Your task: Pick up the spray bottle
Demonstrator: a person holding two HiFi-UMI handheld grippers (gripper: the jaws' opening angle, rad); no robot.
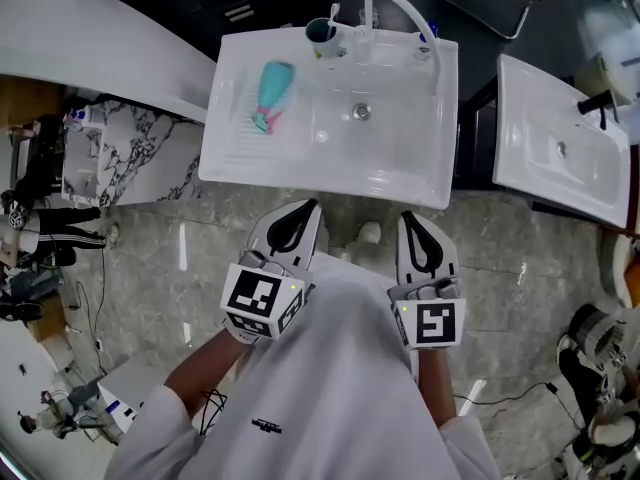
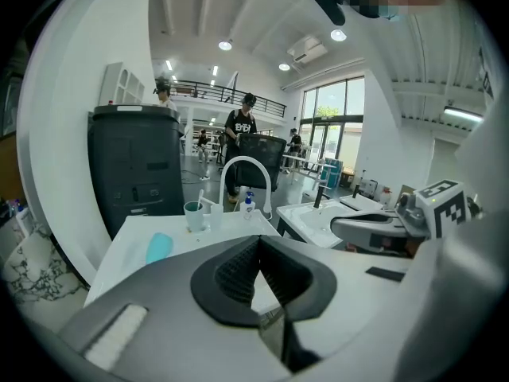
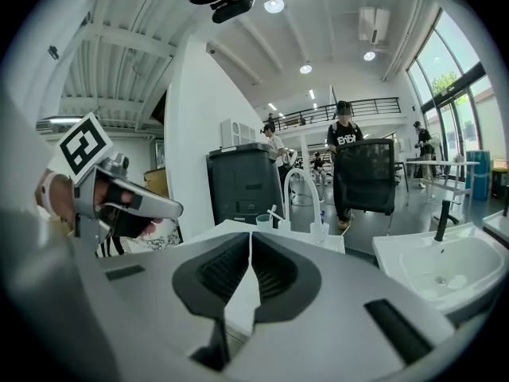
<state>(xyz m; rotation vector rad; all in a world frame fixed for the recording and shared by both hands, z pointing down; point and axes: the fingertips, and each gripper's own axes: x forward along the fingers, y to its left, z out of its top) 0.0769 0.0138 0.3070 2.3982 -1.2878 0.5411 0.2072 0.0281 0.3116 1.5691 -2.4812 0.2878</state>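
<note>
A teal spray bottle [image 1: 272, 93] lies on its side on the left drainboard of the white sink [image 1: 400, 158]; in the left gripper view it shows as a teal shape [image 2: 159, 247] on the white top. My left gripper [image 1: 311, 207] [image 2: 258, 242] is shut with nothing between its pads. It hangs in front of the sink's near edge, short of the bottle. My right gripper [image 1: 409, 217] [image 3: 250, 237] is also shut and empty, level with the left one, before the sink's right half.
A teal cup [image 1: 322, 33] with a toothbrush, a curved white faucet [image 1: 400, 10] and a small pump bottle [image 2: 249, 203] stand at the sink's back edge. A second white sink [image 1: 560, 148] is to the right. A dark cabinet [image 2: 134, 165] stands behind, with people and chairs beyond.
</note>
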